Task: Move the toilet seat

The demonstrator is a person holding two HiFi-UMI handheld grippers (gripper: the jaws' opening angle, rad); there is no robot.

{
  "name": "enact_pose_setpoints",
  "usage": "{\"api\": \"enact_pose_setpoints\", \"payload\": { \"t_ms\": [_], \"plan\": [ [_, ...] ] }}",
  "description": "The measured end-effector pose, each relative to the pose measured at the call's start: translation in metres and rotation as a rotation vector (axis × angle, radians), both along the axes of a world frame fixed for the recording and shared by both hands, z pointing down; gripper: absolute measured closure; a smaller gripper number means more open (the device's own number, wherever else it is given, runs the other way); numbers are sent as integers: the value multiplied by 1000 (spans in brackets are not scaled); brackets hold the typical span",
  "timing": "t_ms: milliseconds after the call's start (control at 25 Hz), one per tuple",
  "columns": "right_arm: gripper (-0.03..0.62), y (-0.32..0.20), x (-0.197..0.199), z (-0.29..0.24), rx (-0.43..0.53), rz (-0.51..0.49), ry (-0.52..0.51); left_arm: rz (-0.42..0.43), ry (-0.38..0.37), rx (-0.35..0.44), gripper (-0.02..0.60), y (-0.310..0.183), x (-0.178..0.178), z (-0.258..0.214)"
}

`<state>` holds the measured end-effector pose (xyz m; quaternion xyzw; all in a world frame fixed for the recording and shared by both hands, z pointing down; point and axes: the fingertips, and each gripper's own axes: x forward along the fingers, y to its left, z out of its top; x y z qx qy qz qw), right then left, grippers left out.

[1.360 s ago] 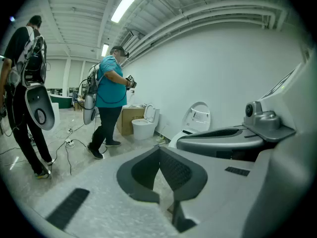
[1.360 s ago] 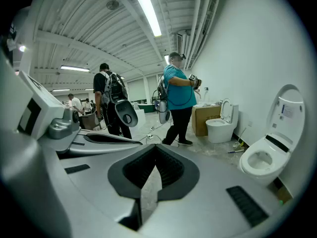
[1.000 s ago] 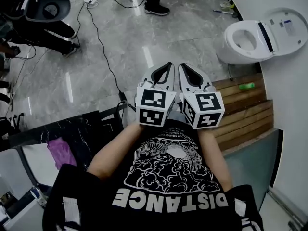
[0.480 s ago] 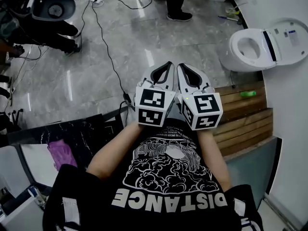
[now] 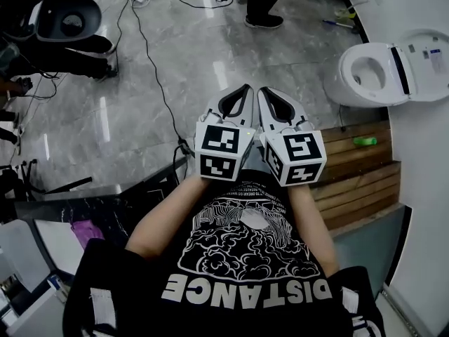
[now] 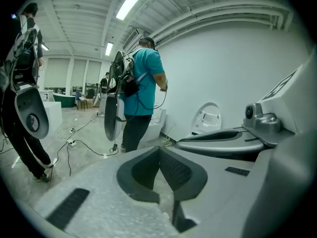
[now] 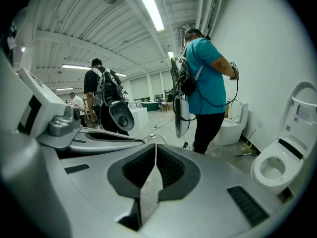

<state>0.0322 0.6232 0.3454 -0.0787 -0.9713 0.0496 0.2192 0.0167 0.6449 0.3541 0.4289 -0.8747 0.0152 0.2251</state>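
Over the glossy marble floor [image 5: 266,55], the left hand-held gripper [image 5: 245,91] and right hand-held gripper [image 5: 262,93] hang shut, empty.

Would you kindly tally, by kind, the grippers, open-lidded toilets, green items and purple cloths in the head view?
Grey two-jaw grippers: 2 (left gripper, right gripper)
White ceramic toilet, lid raised: 1
Small green item: 1
Purple cloth: 1
Total: 5

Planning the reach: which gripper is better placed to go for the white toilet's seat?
Right, probably. The right gripper and left gripper are both shut and empty, side by side, but the white toilet stands to the right.
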Motion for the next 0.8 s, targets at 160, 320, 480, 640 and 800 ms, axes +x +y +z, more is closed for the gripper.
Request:
{"api": "enact_pose_setpoints", "payload": {
  "t_ms": [160, 320, 480, 640, 800],
  "plan": [
    [574, -31, -22, 6, -11, 12, 14, 8, 13, -16, 568, -29, -23, 8],
    [574, -73, -42, 14, -30, 39, 33, 30, 22, -36, 568, -71, -45, 14],
    [574, -115, -58, 23, -59, 80, 59, 67, 44, -61, 568, -114, -62, 21],
    [574, -158, -73, 27, -80, 132, 68, 119, 52, -84, 568, -156, -75, 26],
    [574, -208, -82, 31, -93, 182, 68, 173, 49, -101, 568, -207, -84, 29]
  ]
}}
